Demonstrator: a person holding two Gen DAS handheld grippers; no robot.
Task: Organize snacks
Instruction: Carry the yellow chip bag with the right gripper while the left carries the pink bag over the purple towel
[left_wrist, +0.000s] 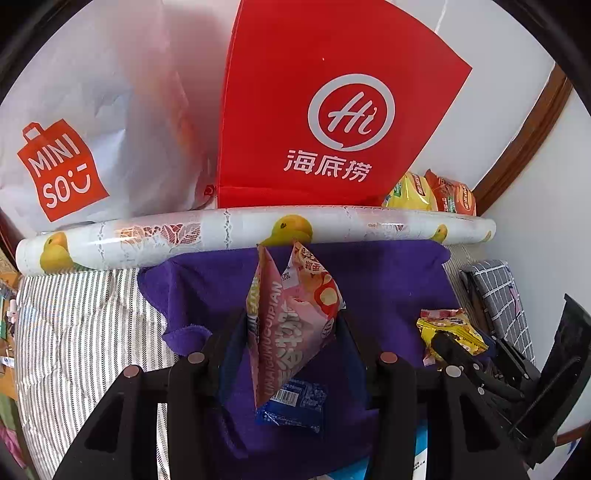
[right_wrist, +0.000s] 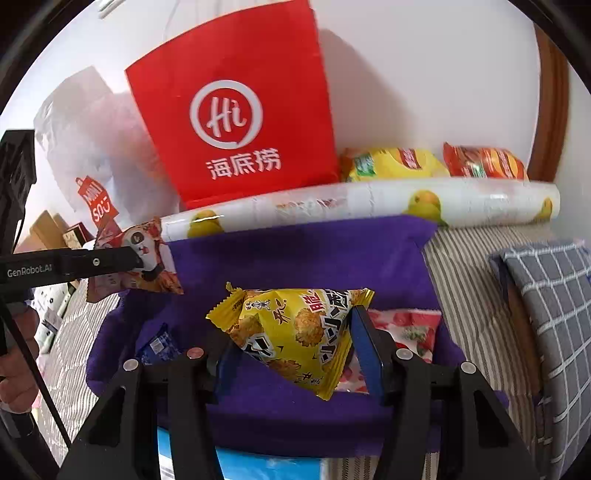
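Both tongs clamped: left tongs (left_wrist: 291, 332) on pink pack (left_wrist: 295, 314), right tongs (right_wrist: 291, 343) on yellow pack (right_wrist: 295, 332), lifted off purple cloth (right_wrist: 295, 251), prob. for red bag (right_wrist: 236, 122).

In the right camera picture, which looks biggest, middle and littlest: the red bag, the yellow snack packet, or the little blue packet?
1. Red bag, biggest.
2. Yellow snack packet, middle; the right gripper holds it near the lens, which makes it look larger.
3. Blue packet, littlest, partly hidden.
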